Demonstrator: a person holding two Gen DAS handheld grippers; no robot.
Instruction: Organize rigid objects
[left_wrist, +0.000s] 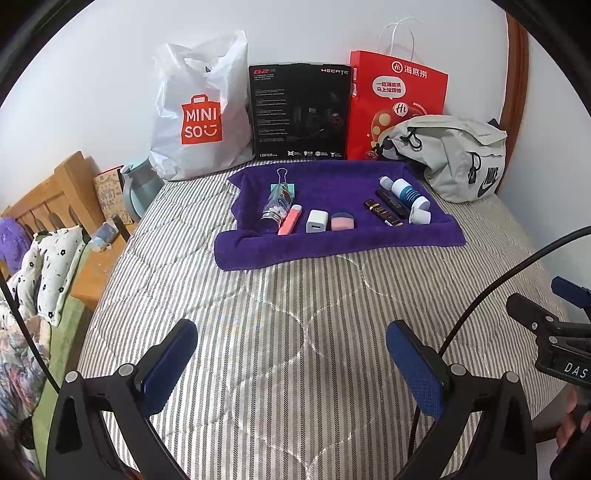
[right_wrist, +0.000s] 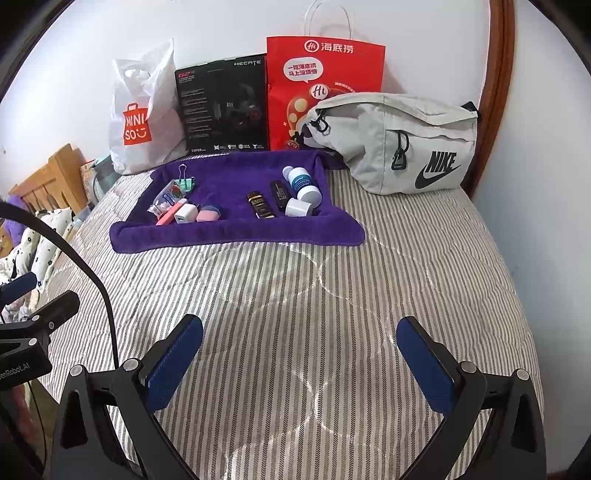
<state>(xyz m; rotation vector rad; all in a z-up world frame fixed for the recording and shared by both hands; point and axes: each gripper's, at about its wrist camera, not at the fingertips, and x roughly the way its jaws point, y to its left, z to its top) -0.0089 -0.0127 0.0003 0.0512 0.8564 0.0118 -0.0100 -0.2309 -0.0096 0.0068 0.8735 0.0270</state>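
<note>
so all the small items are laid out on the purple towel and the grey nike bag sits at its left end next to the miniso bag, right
Not quite. The small items do lie on the purple towel, but the grey Nike bag sits at its right end, in front of the red paper bag. The Miniso bag is at the left end. The right wrist view shows this.

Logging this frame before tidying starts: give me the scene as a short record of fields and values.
surface: striped quilt on a bed
work area: purple towel
left group on towel: binder clip, tube, pink stick, white charger, pink puff
right group on towel: two dark tubes, white bottle, white cap
behind towel: white shopping bag, black box, red paper bag, grey waist bag
left gripper: open, holding nothing
right gripper: open, holding nothing
</note>
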